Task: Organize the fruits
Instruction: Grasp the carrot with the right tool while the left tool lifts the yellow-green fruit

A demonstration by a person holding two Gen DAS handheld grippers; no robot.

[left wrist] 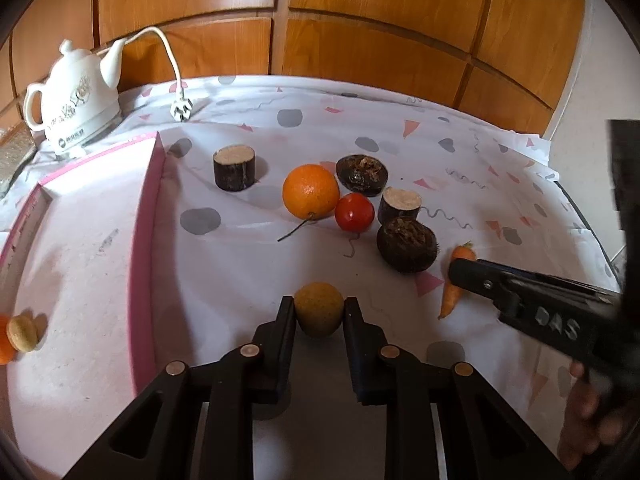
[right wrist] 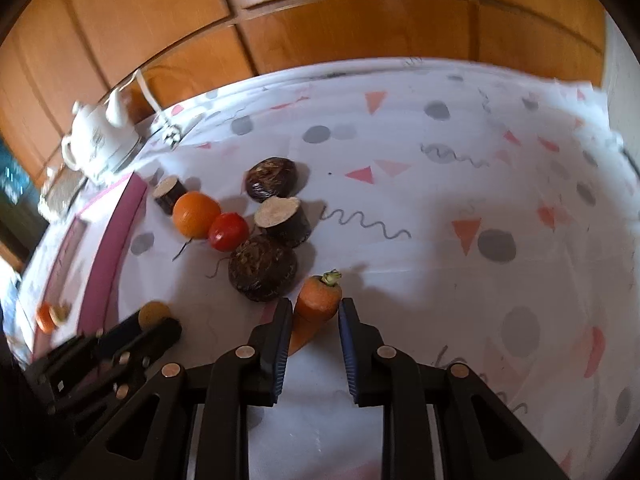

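My left gripper (left wrist: 319, 312) is shut on a small yellow-brown round fruit (left wrist: 319, 314), held just above the cloth right of the pink tray (left wrist: 148, 240). My right gripper (right wrist: 312, 312) straddles a small carrot (right wrist: 318, 300) lying on the cloth; its jaws stand close around it with a gap on the right side. An orange (left wrist: 310, 191), a red tomato (left wrist: 354, 212), two dark round water chestnuts (left wrist: 406, 243) and two dark cut cane pieces (left wrist: 235, 167) lie mid-table. The tray holds a small orange piece and a tan nut (left wrist: 22, 334).
A white teapot kettle (left wrist: 74, 100) with its cord and plug (left wrist: 181, 110) stands at the back left. Wooden panels line the wall behind. The patterned cloth (right wrist: 440, 200) stretches to the right of the fruit.
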